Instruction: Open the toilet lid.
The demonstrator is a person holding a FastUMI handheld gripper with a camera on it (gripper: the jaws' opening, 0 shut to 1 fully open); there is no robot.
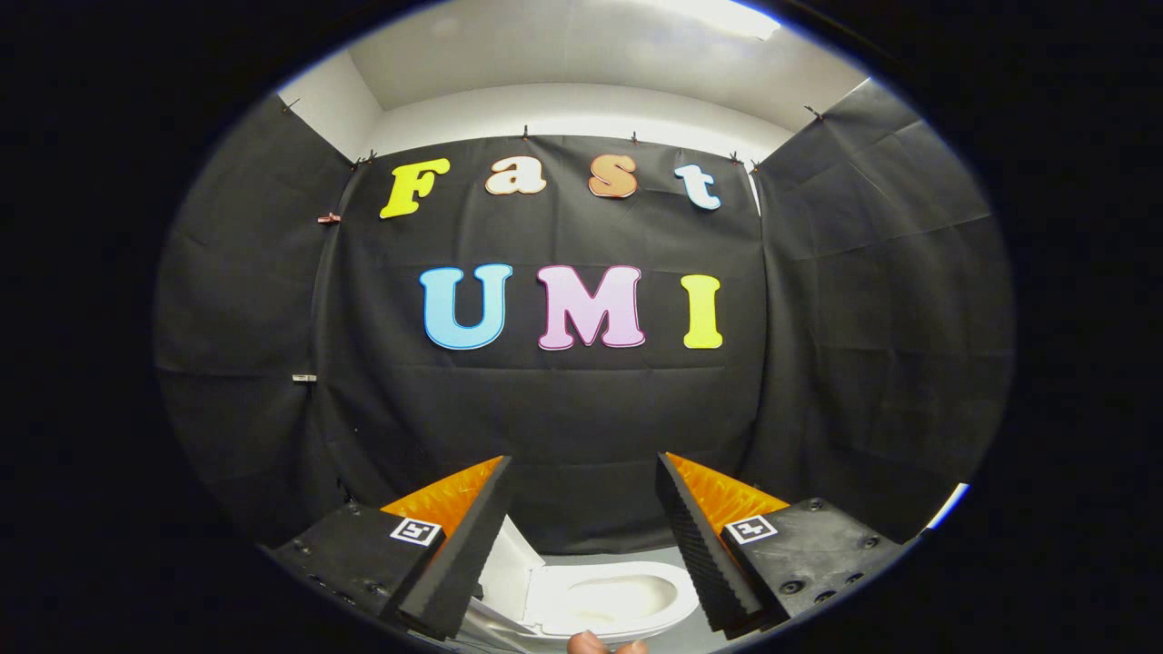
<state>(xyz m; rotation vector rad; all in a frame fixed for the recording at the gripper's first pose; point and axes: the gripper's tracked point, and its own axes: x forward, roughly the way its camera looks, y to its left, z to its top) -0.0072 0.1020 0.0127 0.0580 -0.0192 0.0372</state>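
My gripper (pixel 583 461) is open, its two black-padded fingers (pixel 472 536) spread wide with nothing between them. It is held high and looks toward the black cloth wall. Far below, seen through the gap between the fingers, is a white toilet (pixel 604 601) with its seat ring and bowl showing. A white panel that looks like the lid (pixel 506 568) stands tilted up at the bowl's left side, partly hidden behind the left finger. The fingers touch neither the lid nor the seat.
Black cloth walls (pixel 581 409) close the booth ahead and on both sides, with a grey floor (pixel 627 551) strip beyond the toilet. The tip of a person's hand (pixel 595 644) shows just under the toilet.
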